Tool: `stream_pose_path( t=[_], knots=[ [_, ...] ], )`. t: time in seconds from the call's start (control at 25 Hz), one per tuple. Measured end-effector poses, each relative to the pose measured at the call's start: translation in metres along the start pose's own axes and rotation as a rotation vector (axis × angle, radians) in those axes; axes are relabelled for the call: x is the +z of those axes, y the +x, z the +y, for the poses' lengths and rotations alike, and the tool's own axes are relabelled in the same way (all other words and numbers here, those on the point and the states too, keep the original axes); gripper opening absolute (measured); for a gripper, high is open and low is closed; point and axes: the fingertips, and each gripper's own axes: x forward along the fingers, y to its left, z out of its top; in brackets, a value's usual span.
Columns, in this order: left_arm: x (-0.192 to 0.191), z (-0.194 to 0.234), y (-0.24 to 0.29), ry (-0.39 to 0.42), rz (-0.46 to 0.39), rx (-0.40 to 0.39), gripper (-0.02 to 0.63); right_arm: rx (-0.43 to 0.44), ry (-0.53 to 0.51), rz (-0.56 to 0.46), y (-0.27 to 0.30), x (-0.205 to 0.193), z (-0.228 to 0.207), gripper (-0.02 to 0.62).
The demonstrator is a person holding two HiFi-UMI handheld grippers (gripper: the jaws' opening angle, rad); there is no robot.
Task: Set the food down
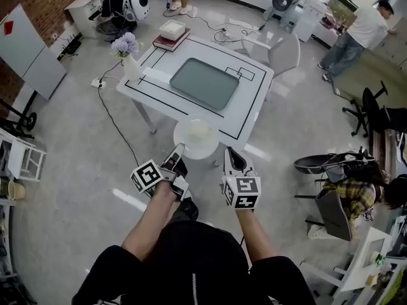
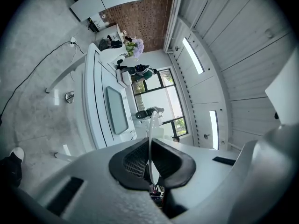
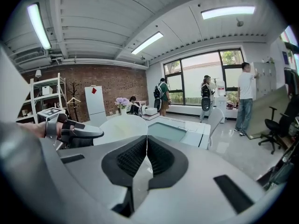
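A round white plate (image 1: 196, 138) hangs in the air just short of the white table's (image 1: 251, 110) near edge. Its top looks pale, and I cannot make out any food on it. My left gripper (image 1: 179, 150) is shut on the plate's near-left rim. In the left gripper view the plate (image 2: 152, 122) shows edge-on as a thin white line pinched between the dark pads of the left gripper (image 2: 150, 146). My right gripper (image 1: 230, 155) sits beside the plate's right edge, shut with nothing in it. In the right gripper view the plate (image 3: 119, 125) lies left of the right gripper (image 3: 146, 143).
A grey tray (image 1: 205, 83) lies in the middle of the table, inside black lines. A flower vase (image 1: 126, 49) and a white box on books (image 1: 172, 33) stand at the far left end. A white chair (image 1: 280, 51) stands behind the table. Cables cross the floor on the left, and people stand by the windows.
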Motion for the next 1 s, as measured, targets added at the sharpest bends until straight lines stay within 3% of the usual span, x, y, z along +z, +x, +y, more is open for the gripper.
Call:
stream_pose_path(
  t=[0.44, 1.0],
  knots=[
    [0.067, 0.024, 0.049, -0.007, 0.048, -0.011, 0.012, -0.055, 0.012, 0.012, 0.074, 0.021, 0.003, 0.011],
    [0.107, 0.051, 0.116, -0.035, 0.058, 0.011, 0.012, -0.046, 0.026, 0.034, 0.154, 0.038, -0.023, 0.011]
  ],
)
